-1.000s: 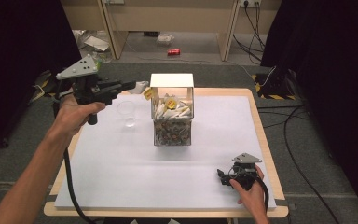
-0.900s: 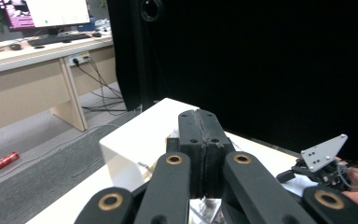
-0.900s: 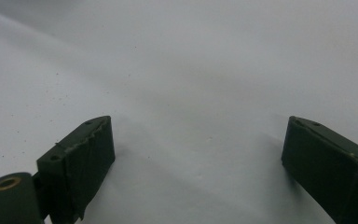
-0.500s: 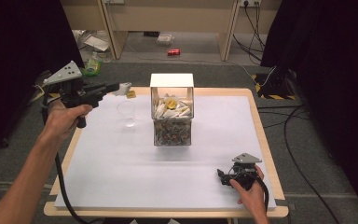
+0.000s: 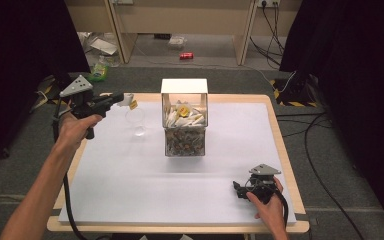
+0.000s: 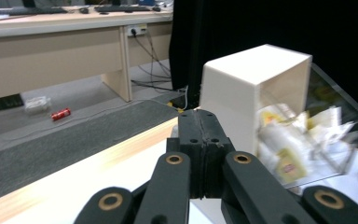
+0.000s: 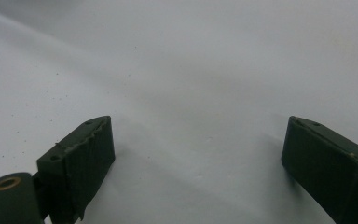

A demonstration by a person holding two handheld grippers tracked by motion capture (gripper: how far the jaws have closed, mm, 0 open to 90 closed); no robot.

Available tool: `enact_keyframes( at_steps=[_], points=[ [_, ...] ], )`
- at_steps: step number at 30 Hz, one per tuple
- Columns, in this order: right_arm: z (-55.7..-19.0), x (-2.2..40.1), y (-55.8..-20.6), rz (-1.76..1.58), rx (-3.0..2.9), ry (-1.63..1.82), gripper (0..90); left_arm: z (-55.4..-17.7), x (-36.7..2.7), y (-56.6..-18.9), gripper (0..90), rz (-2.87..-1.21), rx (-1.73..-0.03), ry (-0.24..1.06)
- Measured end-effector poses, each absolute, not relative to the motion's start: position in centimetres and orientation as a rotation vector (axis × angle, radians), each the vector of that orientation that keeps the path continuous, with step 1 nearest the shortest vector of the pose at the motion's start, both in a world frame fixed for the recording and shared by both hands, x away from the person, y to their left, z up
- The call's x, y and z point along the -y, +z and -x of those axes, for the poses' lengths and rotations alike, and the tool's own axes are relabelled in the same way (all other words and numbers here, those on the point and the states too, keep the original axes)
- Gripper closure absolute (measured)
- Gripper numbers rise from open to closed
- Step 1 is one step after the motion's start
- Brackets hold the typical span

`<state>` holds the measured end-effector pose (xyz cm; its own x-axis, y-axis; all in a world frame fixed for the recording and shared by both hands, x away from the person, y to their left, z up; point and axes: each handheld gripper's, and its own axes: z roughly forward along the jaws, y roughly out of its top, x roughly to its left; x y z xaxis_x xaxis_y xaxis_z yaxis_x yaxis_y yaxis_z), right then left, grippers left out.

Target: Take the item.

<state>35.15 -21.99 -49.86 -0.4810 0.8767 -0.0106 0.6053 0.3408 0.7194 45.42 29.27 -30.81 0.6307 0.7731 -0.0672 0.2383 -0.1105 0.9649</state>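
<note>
White sheeting covers the wooden table, which stands on grey carpet with pale desks and trailing cables behind it and black curtains to either side. Near the table's middle stands the clear box, the landmark for everything else: its top is a white cover, and through its see-through walls show white and yellow sachets piled over a darker layer at the bottom.

To the left of the box, near the table's far left corner, the left gripper is held level in the person's left hand, its tips aimed toward the box. Its jaws are clenched; in the left gripper view the two black pads meet flush. In the high view a small sachet with a yellow tag shows at the tips, so the jaws appear to be pinching it, though the left gripper view does not show it clearly. Just below those tips, between the gripper and the box, stands a small clear glass on the sheet, close to the box yet apart from it.

Well away from the box, toward the near right corner of the table, the right gripper rests low on the sheet in the right hand. Its jaws are spread wide in the right gripper view, with bare white sheet between them.
</note>
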Motion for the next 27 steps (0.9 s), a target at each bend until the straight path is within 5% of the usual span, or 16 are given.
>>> enact_keyframes(
  at_steps=[27],
  points=[
    [-35.2,22.0,-49.9,-1.304,-2.213,0.931,10.0,-49.3,-29.8,-38.0,89.3,-1.712,-0.999,0.538]
  ],
)
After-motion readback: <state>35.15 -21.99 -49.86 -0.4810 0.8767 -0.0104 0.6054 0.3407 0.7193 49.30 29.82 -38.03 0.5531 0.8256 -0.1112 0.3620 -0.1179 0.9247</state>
